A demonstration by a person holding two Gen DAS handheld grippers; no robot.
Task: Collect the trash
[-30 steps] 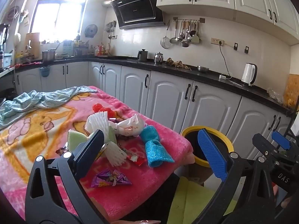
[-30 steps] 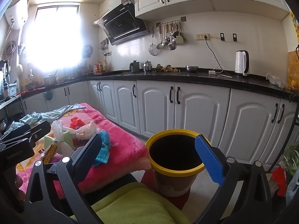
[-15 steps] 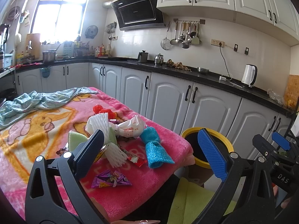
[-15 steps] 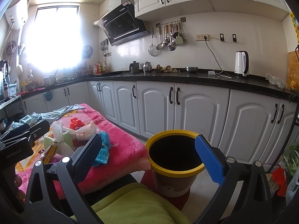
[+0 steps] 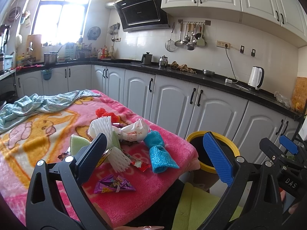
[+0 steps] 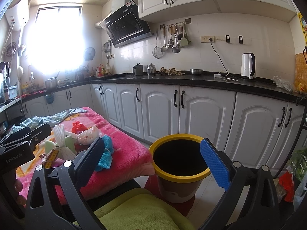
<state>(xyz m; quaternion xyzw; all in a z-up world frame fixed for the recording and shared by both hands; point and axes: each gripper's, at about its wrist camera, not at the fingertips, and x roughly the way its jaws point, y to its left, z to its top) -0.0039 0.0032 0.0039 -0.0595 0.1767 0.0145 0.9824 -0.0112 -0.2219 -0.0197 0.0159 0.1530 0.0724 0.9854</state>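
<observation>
A white-cabinet kitchen with a black counter runs behind a table (image 5: 168, 174) draped in a pink cartoon blanket, daylight blowing out the window.

The left hand-held gripper (image 5: 153, 160) hangs above the table's near corner with its jaws spread wide and nothing between them. Just ahead of its dark finger lies the litter: a white foam fruit net (image 5: 118, 160), a green sponge (image 5: 77, 143), a red candy wrapper (image 5: 141, 164) and a knotted white plastic bag (image 5: 134, 131). A little nearer, below that finger, sits a purple snack packet (image 5: 113, 186); between the two fingers lies a rolled blue cloth (image 5: 159, 155), and beyond the bag a scrap of red plastic (image 5: 104, 113). A crumpled pale blue sheet lies far off to the left (laundry rather than rubbish, by my guess).

The right hand-held gripper (image 6: 152, 160) is likewise spread and empty, and the yellow-rimmed bin (image 6: 180, 179) stands on the floor straight ahead, framed between its fingers, just beside the table's end. The bin's mouth looks dark; whether anything lies inside cannot be told.

As I judge it, the collecting is at or near its start: every visible piece is on the blanket, neither tool holds anything, and the whole pile is left to carry across to the bin.
</observation>
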